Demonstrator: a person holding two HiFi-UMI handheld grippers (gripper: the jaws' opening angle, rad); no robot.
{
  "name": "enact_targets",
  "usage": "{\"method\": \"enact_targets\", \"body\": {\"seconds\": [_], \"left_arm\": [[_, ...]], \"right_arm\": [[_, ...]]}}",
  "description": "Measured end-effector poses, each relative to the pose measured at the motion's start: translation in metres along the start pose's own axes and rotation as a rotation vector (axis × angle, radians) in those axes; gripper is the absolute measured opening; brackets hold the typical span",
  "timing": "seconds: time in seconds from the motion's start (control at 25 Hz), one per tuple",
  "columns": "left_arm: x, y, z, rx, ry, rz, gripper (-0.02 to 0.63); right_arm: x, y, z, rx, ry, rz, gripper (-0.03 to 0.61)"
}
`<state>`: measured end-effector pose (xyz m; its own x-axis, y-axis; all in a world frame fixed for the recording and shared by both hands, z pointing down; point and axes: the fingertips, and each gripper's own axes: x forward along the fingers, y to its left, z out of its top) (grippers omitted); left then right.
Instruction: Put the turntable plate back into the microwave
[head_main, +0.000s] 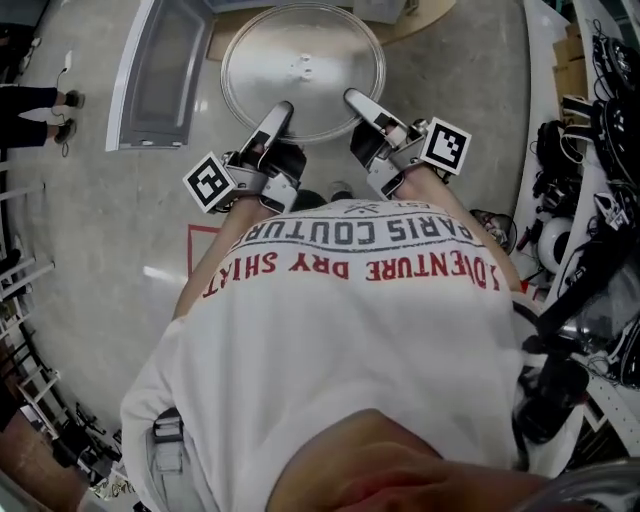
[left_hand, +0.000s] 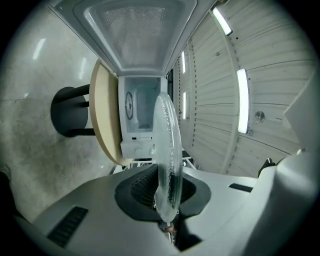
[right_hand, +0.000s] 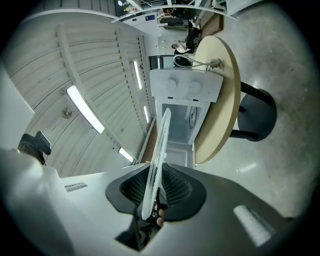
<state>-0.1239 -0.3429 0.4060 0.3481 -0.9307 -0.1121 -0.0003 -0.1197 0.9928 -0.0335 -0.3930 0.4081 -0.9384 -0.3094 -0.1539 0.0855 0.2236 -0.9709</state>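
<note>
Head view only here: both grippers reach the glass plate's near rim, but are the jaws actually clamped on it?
Observer: Yes. In the left gripper view the left gripper is shut on the rim of the plate.
Operator: And the right?
Observer: Same: the right gripper is shut on the rim, with the plate edge-on between its jaws.
Operator: I see the door, not the cavity. Is it open ahead?
Observer: Yes, the cavity of the microwave faces the plate, its door swung open, and it stands on a round table.
</note>
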Motion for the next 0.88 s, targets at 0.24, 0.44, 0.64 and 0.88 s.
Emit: {"method": "enact_targets", "body": {"seconds": [0.24, 0.44, 0.64, 0.88], "left_arm": [[0.017, 0.016, 0.038, -0.048, -0.055, 0.02, 0.023], [0.036, 0.033, 0.075, -0.077, -0.071, 0.013, 0.023], [0.054, 0.05, 0.106, -0.06, -0.07, 0.022, 0.023], [0.076, 0.077, 0.139, -0.068, -0.085, 0.046, 0.023]], "right_arm": [[0.039, -0.023, 0.018, 0.033, 0.03, -0.013, 0.055], [0.076, -0.041, 0.037, 0.034, 0.057, -0.019, 0.055], [0.105, -0.054, 0.04, 0.023, 0.102, -0.022, 0.055], [0.141, -0.089, 0.039, 0.067, 0.137, -0.063, 0.055]]}}
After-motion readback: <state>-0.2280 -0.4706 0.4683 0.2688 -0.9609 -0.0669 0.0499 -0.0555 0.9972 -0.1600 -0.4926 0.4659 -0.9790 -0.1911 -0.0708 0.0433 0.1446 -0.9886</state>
